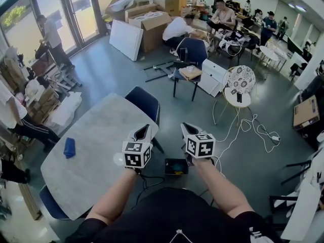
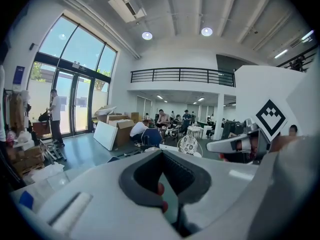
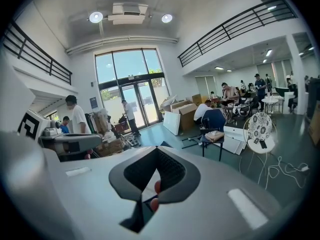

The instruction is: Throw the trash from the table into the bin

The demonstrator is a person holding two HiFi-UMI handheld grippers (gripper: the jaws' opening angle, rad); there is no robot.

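A blue crumpled item (image 1: 69,147) lies on the left part of the pale marble table (image 1: 96,135); it also shows as a blue patch (image 2: 26,200) low at the left. A small dark bin (image 1: 176,166) with something yellow inside stands on the floor by the table's near right edge, between my forearms. My left gripper (image 1: 143,132) (image 2: 162,156) hovers over that table edge, shut and holding nothing. My right gripper (image 1: 188,130) (image 3: 156,153) hangs just right of it over the floor, also shut and holding nothing. Each gripper view shows the other gripper beside it.
A blue chair (image 1: 145,102) stands at the table's far side and another (image 1: 50,204) at its near left corner. White cables (image 1: 253,130) trail over the floor to the right, near a round side table (image 1: 238,87). Several people and cardboard boxes (image 1: 152,24) fill the back.
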